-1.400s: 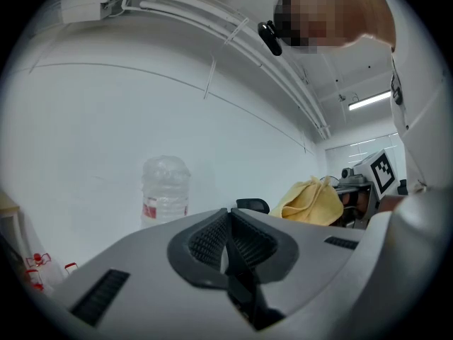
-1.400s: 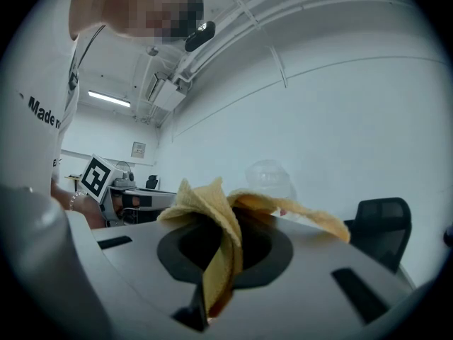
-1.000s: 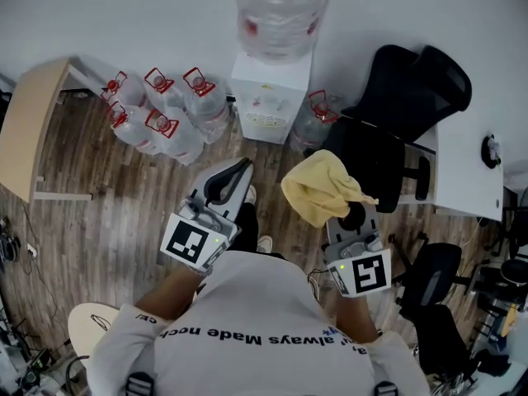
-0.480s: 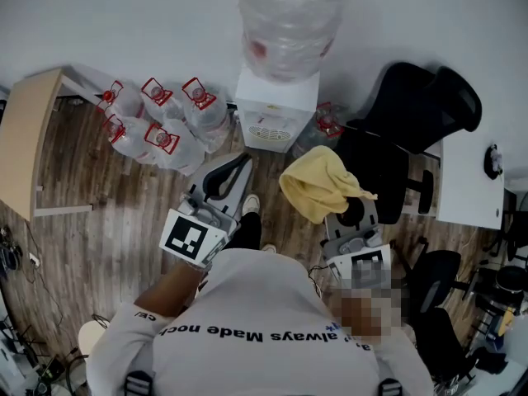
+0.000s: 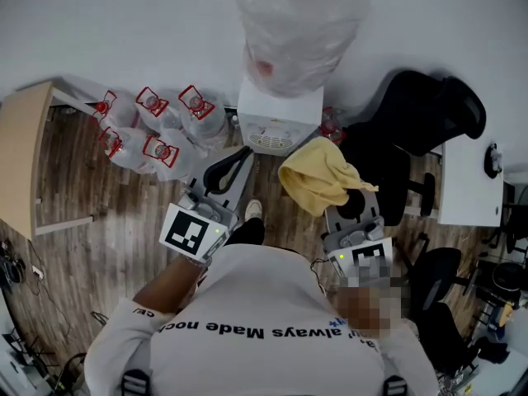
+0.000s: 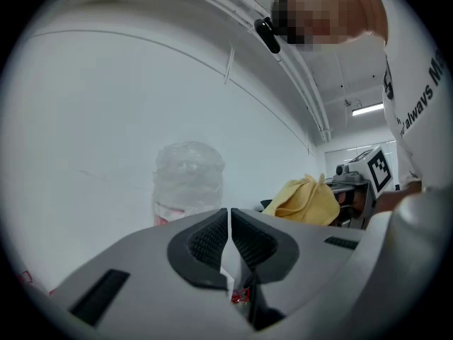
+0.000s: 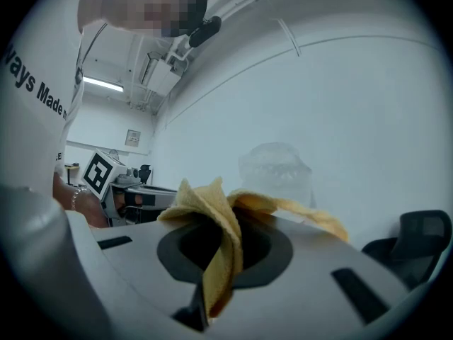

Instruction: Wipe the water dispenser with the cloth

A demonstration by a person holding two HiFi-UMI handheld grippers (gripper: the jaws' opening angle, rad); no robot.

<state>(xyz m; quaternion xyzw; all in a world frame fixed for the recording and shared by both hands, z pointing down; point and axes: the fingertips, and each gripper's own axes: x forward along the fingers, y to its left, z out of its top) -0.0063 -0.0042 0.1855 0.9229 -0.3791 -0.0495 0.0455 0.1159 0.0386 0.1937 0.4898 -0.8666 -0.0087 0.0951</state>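
The soft, crumpled yellow cloth (image 5: 318, 176) is pinched in the right gripper (image 7: 225, 257), just before the front right corner of the boxy white water dispenser (image 5: 279, 118), which stands ahead under its clear plastic bottle (image 5: 297, 23). The left gripper (image 6: 228, 239), ribbed jaws pressed together and empty, points alongside

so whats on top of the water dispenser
A big clear water bottle stands on the white water dispenser. Its neck, where it enters the dispenser, is hidden by the bottle's own body.
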